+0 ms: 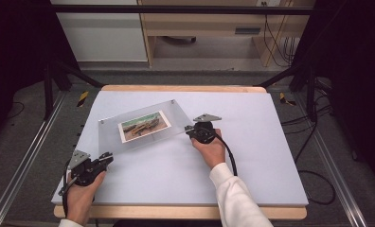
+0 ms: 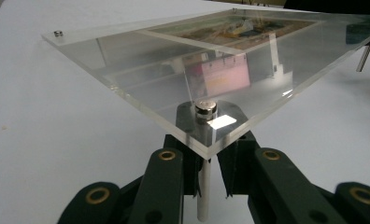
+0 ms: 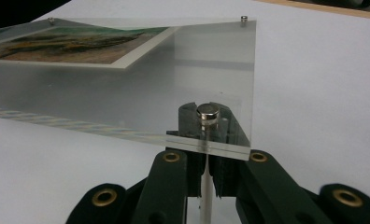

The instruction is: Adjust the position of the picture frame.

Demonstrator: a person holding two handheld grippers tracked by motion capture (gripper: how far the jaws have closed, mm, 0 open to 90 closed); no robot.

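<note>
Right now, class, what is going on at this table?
A person holds a clear acrylic photo frame between two hand-held grippers. The left gripper is closed on the metal standoff post under one corner. The right gripper is shut on the post under the diagonally opposite corner. A landscape photo sits in the panel, above the pale table.

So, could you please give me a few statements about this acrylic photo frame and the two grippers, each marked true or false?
1. The clear acrylic photo frame holds a landscape photo. True.
2. The left gripper grips a metal standoff leg under a frame corner. True.
3. The right gripper rests open, away from the frame. False: it is shut on a corner leg.
4. The frame lies on a green mat. False: the table cover is white.
</note>
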